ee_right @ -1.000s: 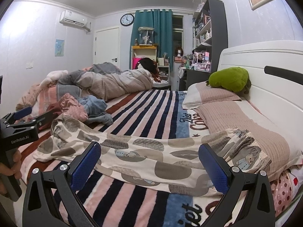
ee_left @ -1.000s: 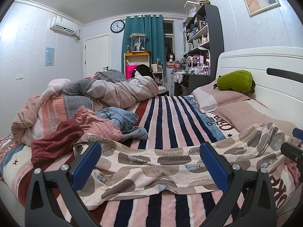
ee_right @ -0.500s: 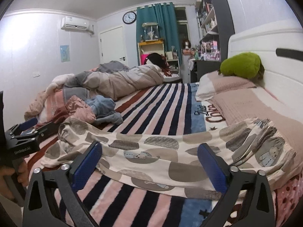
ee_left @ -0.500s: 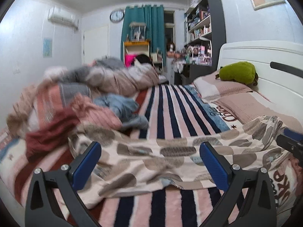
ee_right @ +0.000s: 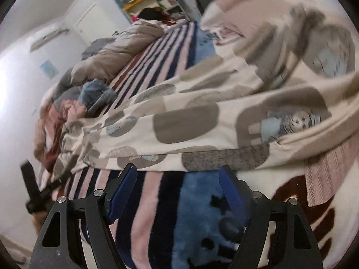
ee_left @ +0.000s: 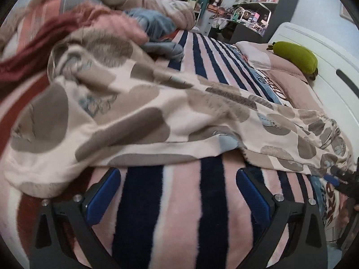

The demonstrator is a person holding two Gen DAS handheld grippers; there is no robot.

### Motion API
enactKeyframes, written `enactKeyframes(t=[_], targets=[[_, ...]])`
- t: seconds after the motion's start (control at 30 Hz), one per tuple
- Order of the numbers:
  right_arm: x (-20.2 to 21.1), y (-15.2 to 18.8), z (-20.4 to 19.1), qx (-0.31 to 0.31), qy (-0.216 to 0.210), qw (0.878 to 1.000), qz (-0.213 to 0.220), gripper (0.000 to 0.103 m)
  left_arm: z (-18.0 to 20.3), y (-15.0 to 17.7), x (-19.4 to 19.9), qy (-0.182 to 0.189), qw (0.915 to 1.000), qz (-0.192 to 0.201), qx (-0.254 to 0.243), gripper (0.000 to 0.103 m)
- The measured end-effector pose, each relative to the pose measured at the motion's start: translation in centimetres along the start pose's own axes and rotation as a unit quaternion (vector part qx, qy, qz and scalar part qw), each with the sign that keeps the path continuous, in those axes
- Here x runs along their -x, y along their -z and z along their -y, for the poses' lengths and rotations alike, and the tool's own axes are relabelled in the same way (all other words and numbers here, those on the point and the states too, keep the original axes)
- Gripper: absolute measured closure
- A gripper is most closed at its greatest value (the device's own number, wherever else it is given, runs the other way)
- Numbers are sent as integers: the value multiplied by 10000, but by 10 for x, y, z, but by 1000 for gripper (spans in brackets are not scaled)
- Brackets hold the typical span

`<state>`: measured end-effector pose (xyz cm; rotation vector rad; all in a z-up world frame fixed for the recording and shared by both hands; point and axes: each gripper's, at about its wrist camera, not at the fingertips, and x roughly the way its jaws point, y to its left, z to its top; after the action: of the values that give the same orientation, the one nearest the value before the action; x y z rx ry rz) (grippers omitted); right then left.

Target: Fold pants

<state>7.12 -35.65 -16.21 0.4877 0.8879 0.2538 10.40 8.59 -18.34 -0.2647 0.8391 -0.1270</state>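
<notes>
Cream pants (ee_left: 157, 121) printed with grey-brown blobs lie spread across the striped blanket (ee_left: 188, 213), one end bunched at the left, the other near the pillows. My left gripper (ee_left: 178, 174) is open and low over the blanket, its blue pads just short of the pants' near edge. In the right wrist view the same pants (ee_right: 202, 121) fill the middle. My right gripper (ee_right: 178, 172) has its jaws closing, with the tips at the near hem and only blanket between the pads. Each gripper shows at the edge of the other's view: the right gripper (ee_left: 343, 179), the left gripper (ee_right: 33, 192).
A heap of clothes and a quilt (ee_left: 94, 15) crowds the bed's far left. Pillows (ee_left: 276, 67) and a green plush toy (ee_left: 296, 56) lie against the white headboard (ee_left: 325, 67). Loaded shelves (ee_left: 253, 6) stand behind the bed.
Both grippers have dropped toward the bed and tipped downward, ending close to the pants' near edge. The right gripper's jaws have narrowed, and its view has rolled.
</notes>
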Motion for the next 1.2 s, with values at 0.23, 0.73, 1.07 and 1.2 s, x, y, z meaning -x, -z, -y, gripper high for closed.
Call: enactKeyframes(t=[0.23,0.73,1.07,1.2], targets=[[-16,-4,27,-571,-165,9982,-60,31,-11,-17,-9,207,9992,192,279,1],[-17,-15,39,-635,223,9968,433,61,-17,-11,-9,557,9947,-251,830,6],[-15,-17,44,-580,228,9966,547,97,-26,-38,-34,31,9899,328,1381,39],[-6,-20,43,-514,239,9961,674,99,-38,-45,-35,-142,9888,349,1442,91]])
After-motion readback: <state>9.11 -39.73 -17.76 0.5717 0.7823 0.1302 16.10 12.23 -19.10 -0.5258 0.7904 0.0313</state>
